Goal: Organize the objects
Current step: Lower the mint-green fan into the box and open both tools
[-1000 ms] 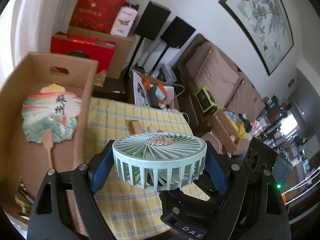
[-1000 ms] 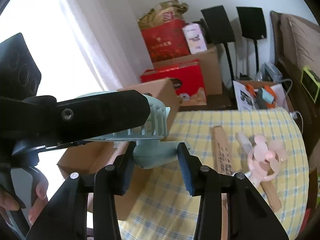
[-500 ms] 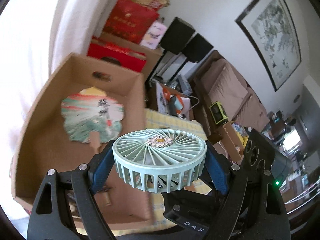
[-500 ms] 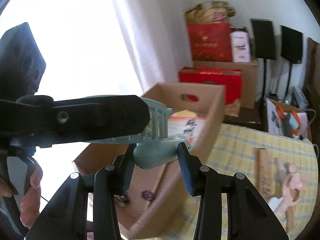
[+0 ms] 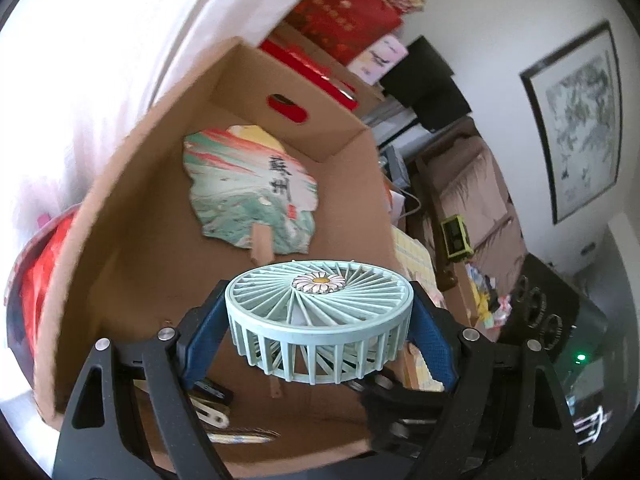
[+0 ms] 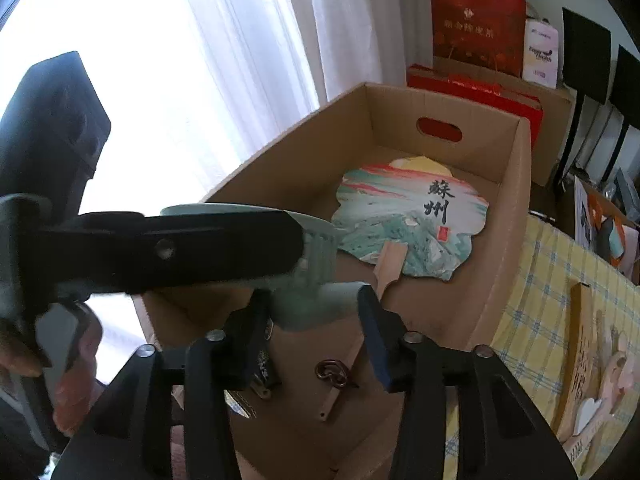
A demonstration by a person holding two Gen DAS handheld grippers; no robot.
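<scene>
Clamping mint fan [image 5: 318, 320] — left gripper [image 5: 318, 330], right gripper [image 6: 316, 316] opening

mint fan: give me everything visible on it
The mint fan is pale green plastic: a round, radially slatted head with a daisy badge at the centre, lying flat, face up, above the cardboard box. The left hand-held gripper clamps its rim. Its handle sits between the right hand-held gripper jaws, which have just been opening.
</scene>
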